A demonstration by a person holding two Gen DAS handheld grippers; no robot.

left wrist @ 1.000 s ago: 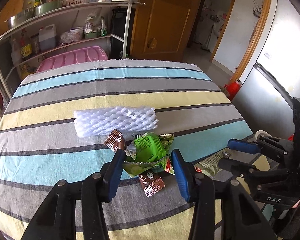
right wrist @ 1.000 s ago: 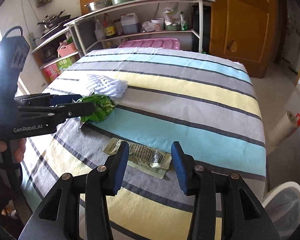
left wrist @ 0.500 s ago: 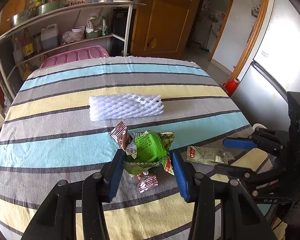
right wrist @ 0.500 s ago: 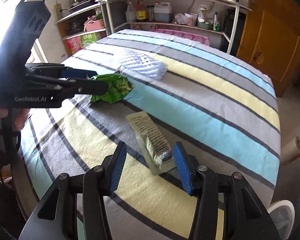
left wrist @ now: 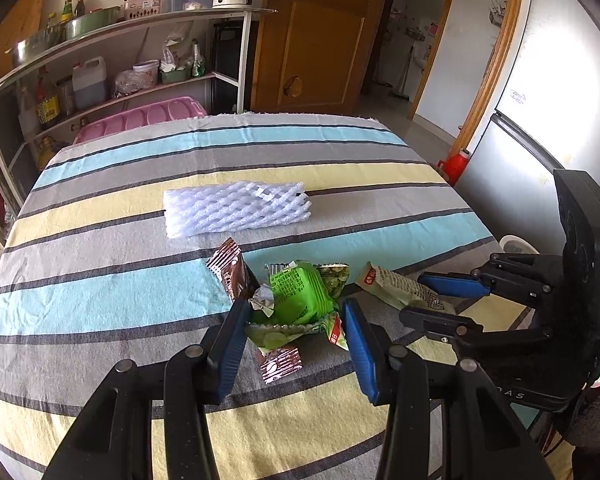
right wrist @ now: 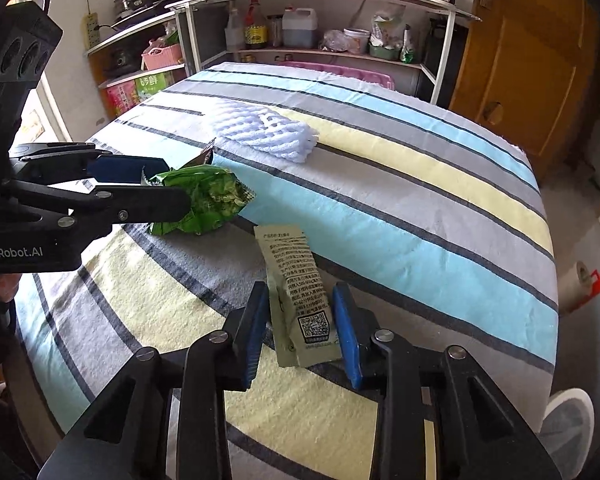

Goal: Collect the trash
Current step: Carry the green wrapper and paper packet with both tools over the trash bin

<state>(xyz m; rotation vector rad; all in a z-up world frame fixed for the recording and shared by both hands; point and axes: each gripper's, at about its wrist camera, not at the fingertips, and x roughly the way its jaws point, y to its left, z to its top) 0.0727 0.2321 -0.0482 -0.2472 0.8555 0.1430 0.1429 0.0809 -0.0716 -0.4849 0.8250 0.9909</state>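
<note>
Left claw clamped on crumpled green wrappers; right claw closing around an olive sachet on the striped desk.

Left claw [left wrist: 296,332] grips a bunch of green wrappers [left wrist: 300,296] just above the desk [left wrist: 100,288]; a brown wrapper [left wrist: 230,270] juts beside them, another brown wrapper [left wrist: 280,362] lies under. Right claw [right wrist: 300,320]: jaws have just been closing, olive sachet [right wrist: 296,292] lies flat between the pads; contact cannot be told. White foam net sleeve [left wrist: 236,210] rests mid-desk, apart from both. Shelf rack [left wrist: 112,60] and wooden door [left wrist: 316,40] behind.
</note>
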